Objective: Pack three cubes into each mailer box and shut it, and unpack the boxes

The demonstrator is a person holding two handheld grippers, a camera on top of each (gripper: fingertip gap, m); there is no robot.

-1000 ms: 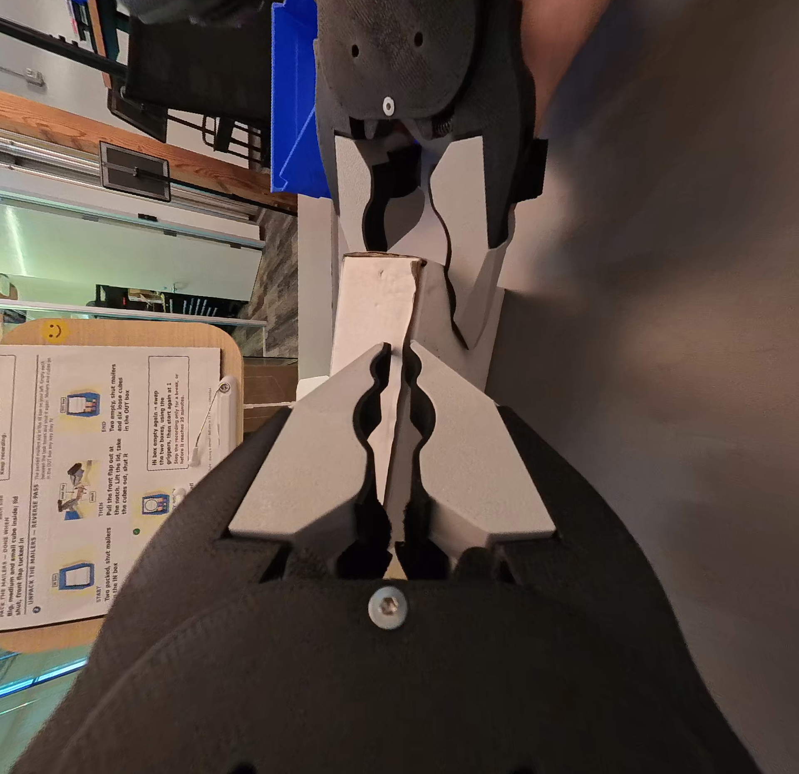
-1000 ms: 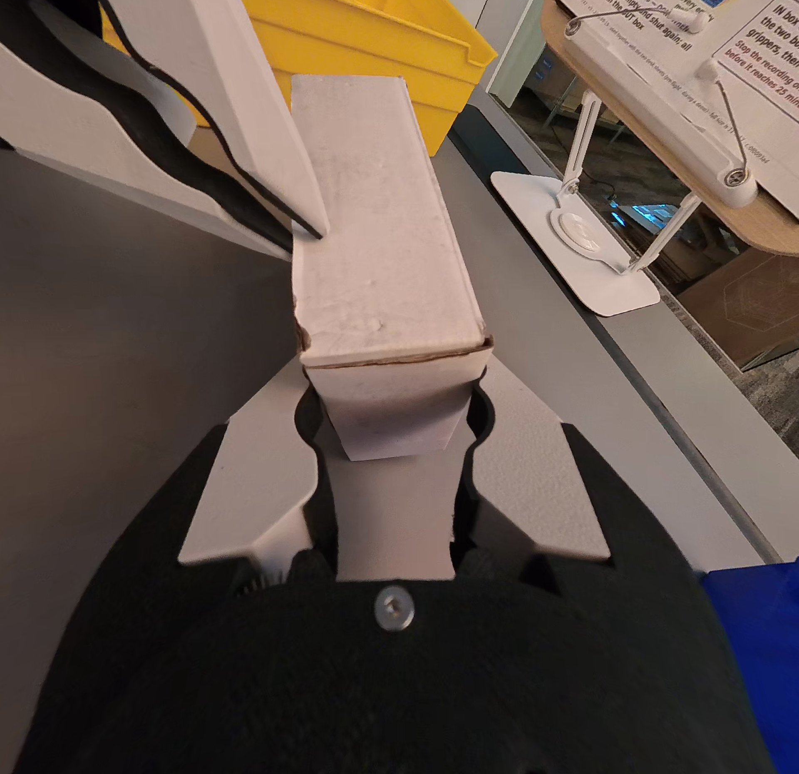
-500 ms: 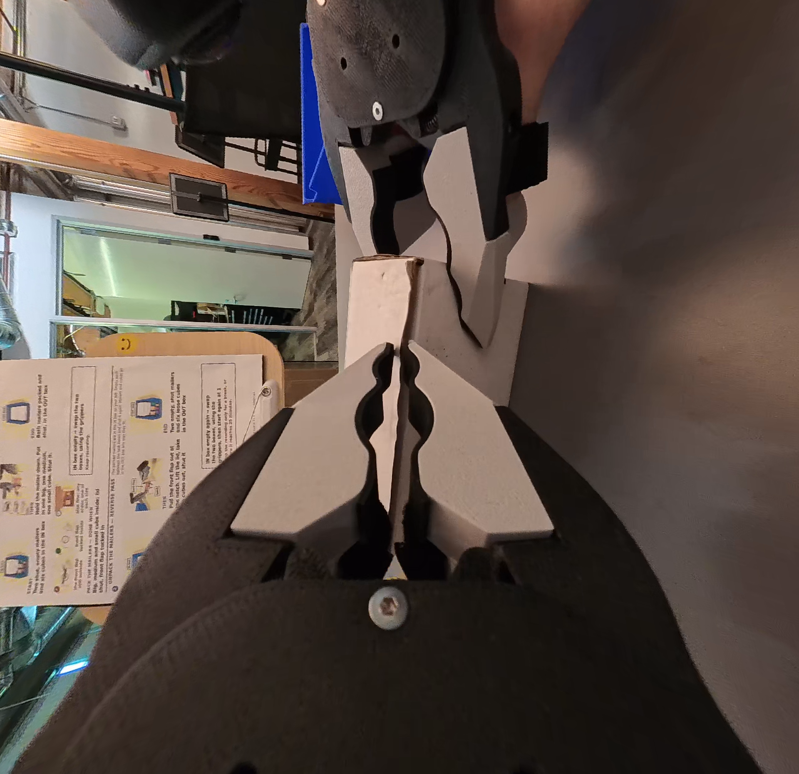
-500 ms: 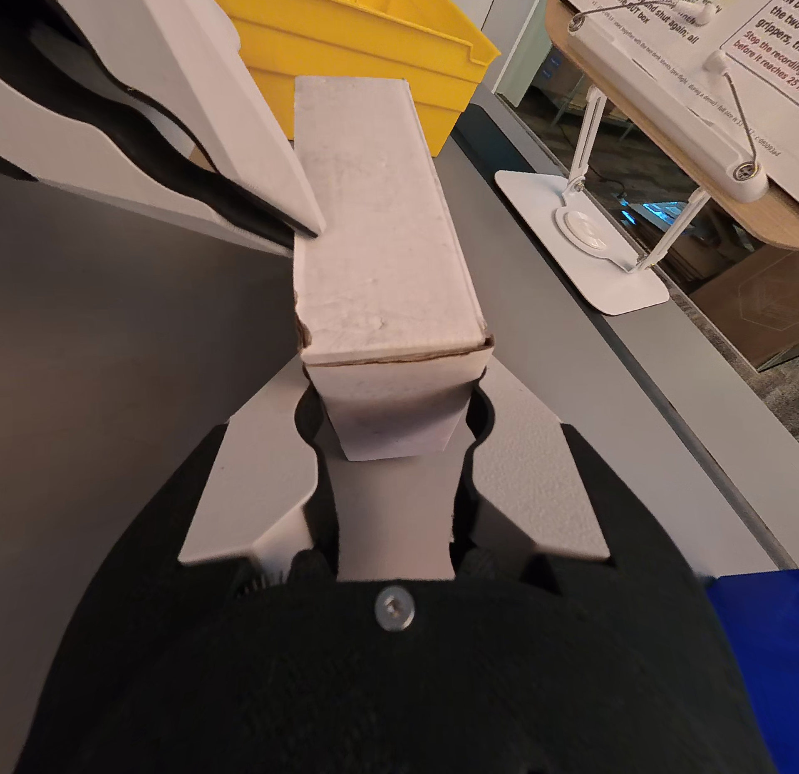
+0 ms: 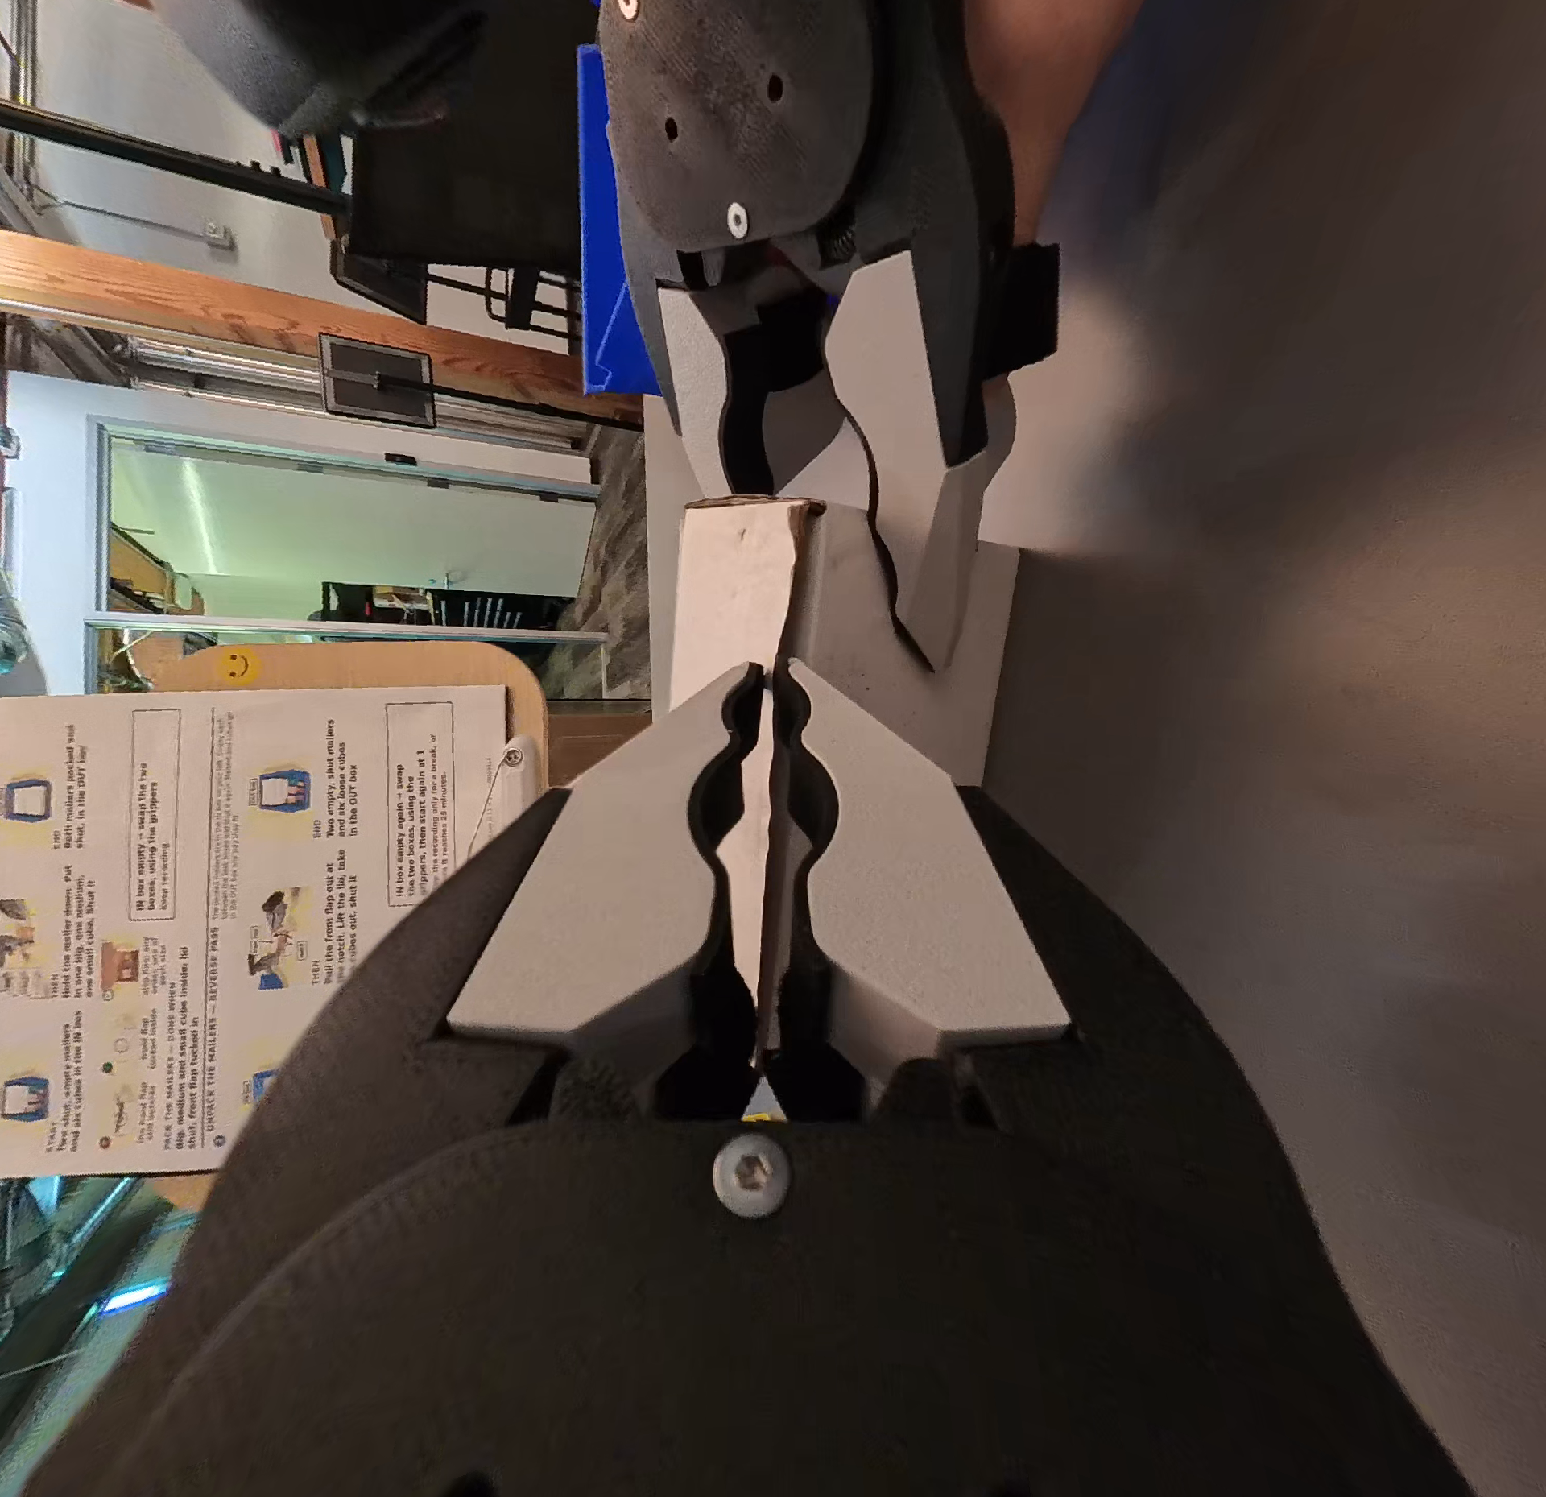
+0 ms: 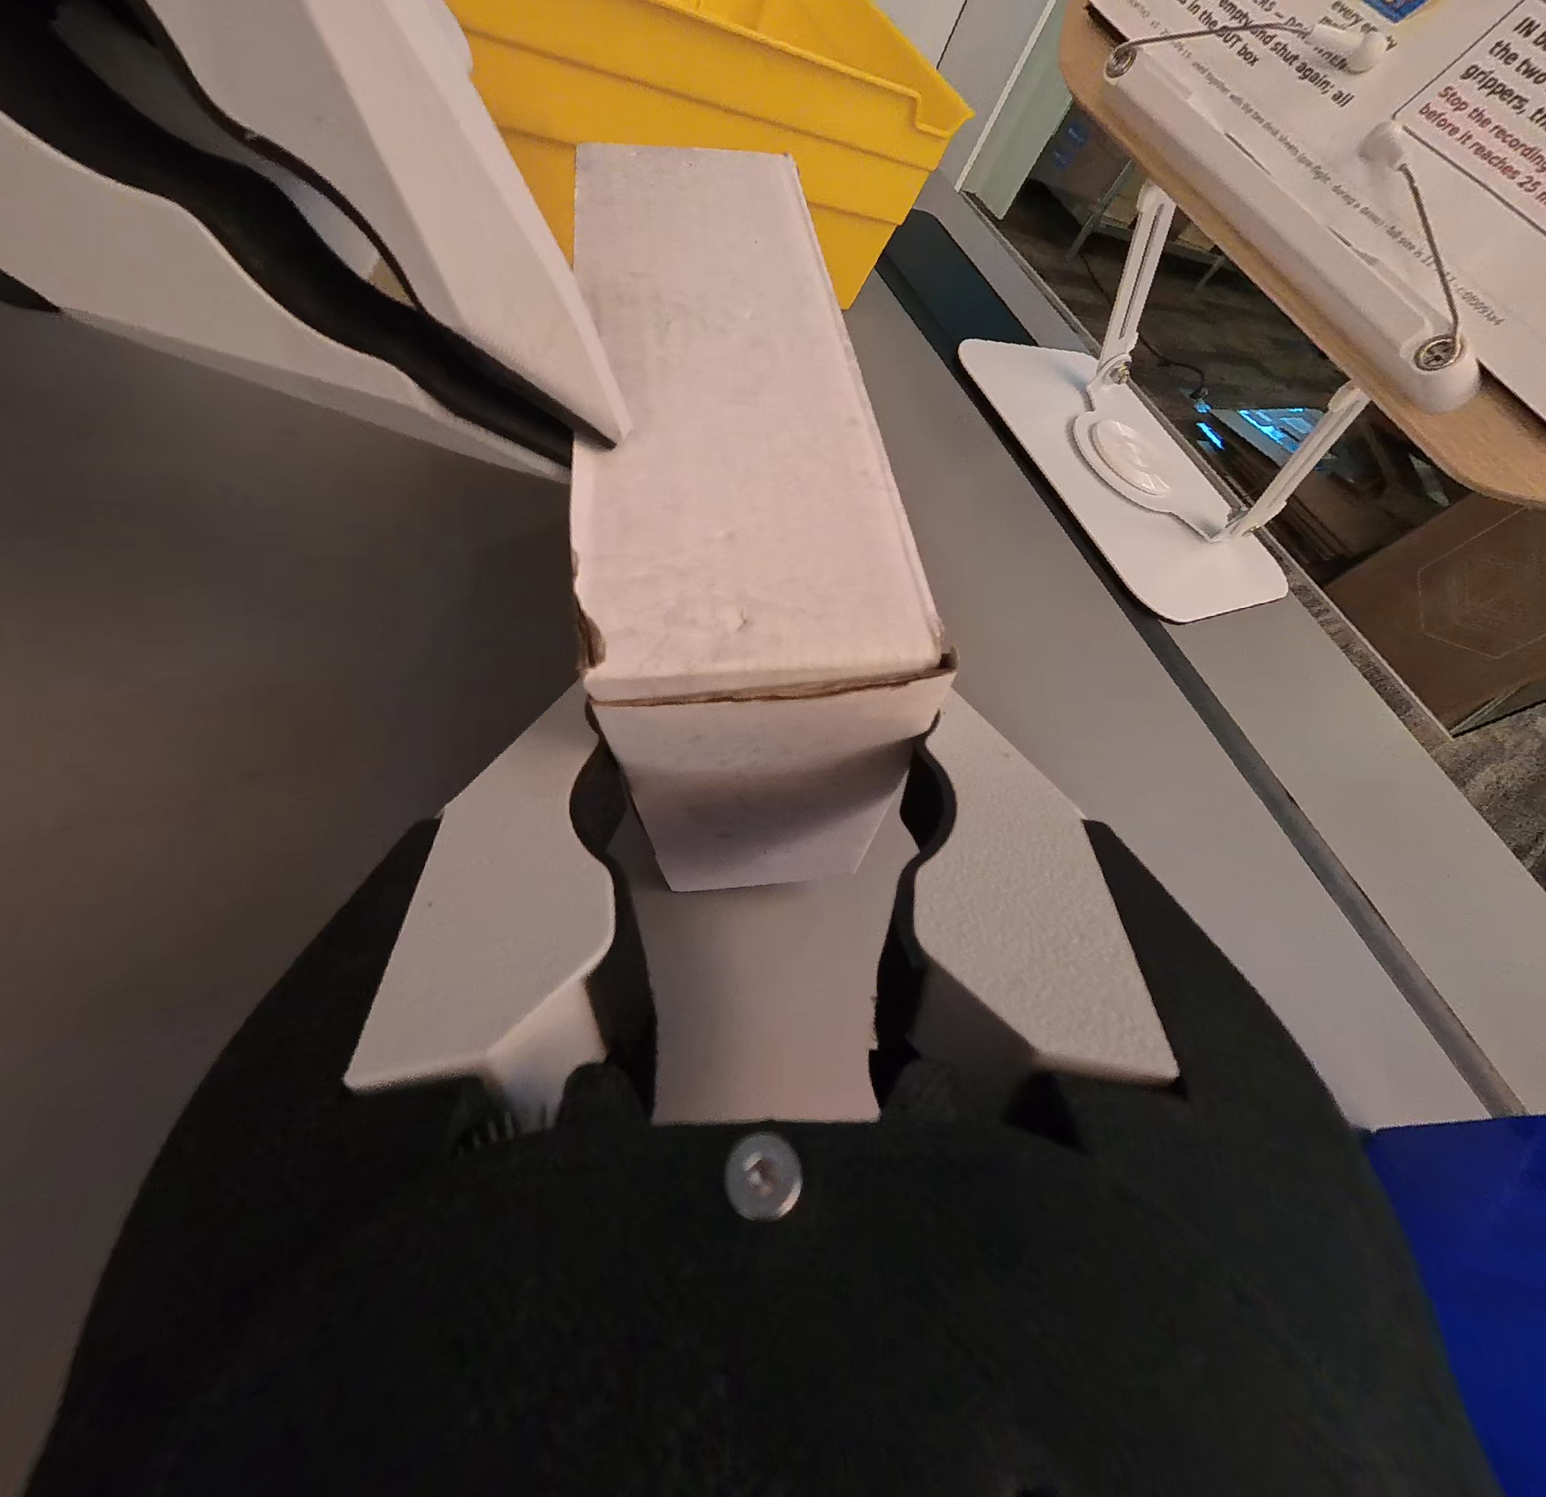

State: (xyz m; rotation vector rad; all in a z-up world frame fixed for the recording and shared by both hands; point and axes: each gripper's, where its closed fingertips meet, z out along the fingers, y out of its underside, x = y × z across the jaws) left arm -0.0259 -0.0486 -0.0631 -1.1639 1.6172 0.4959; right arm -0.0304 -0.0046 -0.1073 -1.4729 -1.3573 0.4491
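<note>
A white mailer box [image 6: 736,419] stands on the grey table [image 6: 251,704], its lid down. It also shows in the left wrist view [image 5: 728,587]. My right gripper [image 6: 765,754] grips the box's near end, one finger on each side of it, with the tapered end flap between them. In the left wrist view it [image 5: 845,574] reaches in from above. My left gripper [image 5: 771,670] is shut on a thin cardboard edge of the box. In the right wrist view it [image 6: 606,436] pinches the box's left edge. No cubes are in view.
A yellow bin [image 6: 711,93] stands just behind the box. A blue bin [image 6: 1464,1206] is at the near right and shows in the left wrist view [image 5: 602,285]. An instruction sheet on a white stand [image 6: 1154,495] sits by the table's right edge. Tip to tip, the grippers are about 6 centimetres apart.
Both grippers keep their hold on the box. The left wrist view has swung a little, so the instruction sheet sits further right in it.
</note>
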